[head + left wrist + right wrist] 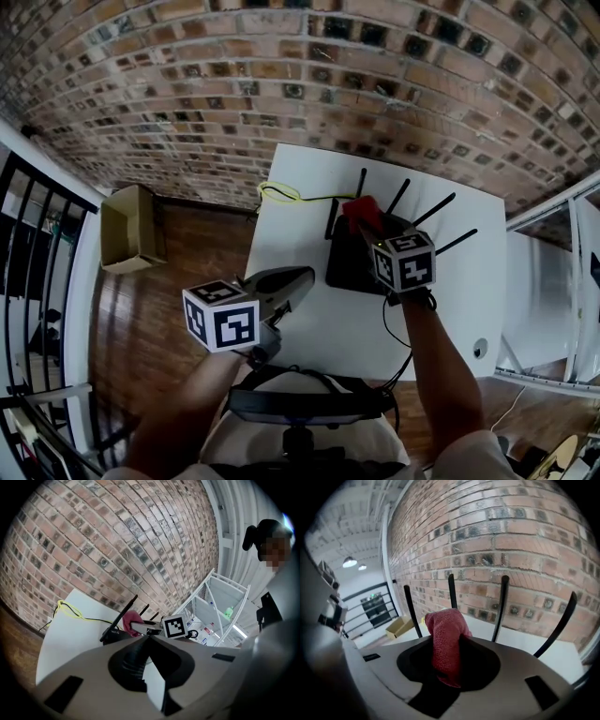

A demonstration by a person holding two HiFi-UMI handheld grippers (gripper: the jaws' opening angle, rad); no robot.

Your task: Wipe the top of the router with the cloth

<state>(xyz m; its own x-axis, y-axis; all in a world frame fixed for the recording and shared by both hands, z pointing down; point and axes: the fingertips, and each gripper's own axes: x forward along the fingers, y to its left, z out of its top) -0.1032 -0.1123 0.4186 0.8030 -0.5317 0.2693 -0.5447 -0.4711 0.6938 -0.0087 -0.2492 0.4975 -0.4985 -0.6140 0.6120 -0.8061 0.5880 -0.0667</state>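
Bare table (pixel 300 187) at router's (pixel 356 267) 6 and 9 o'clock. Right gripper (pixel 449 667) nipped on red cloth (pixel 444 639); left gripper (pixel 150 637) closed, empty.

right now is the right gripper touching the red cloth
Touching. In the right gripper view, the right gripper has its jaws closed on the red cloth, pinched between them with its end sticking up.

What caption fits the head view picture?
Right gripper holding a red cloth over the black router on a white table.
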